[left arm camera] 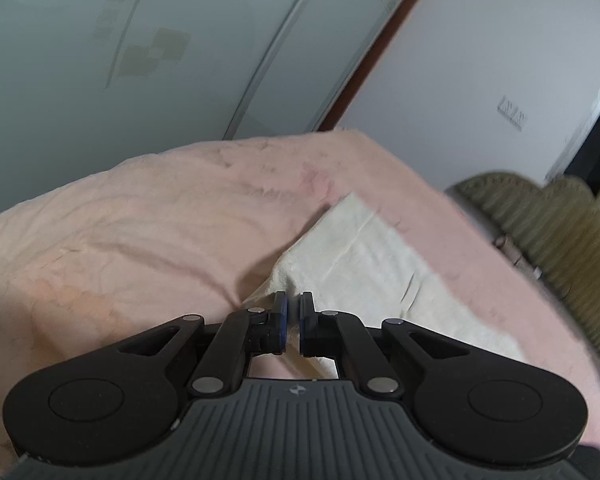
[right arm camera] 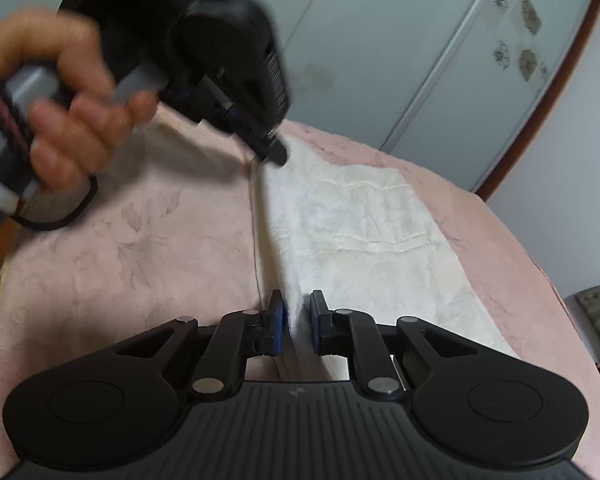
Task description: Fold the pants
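Pink bedspread point(right arm camera: 140, 240) under cream pants point(right arm camera: 360, 232)

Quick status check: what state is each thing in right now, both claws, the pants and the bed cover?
Left claw: shut, pinching the pants' edge.
Right claw: nearly shut, a ridge of pants fabric between its pads.
Pants: cream, lying mostly flat on the bed, left edge lifted at both claws.
Pink bed cover: spread out, slightly creased.
Hand: gripping the left claw's handle.
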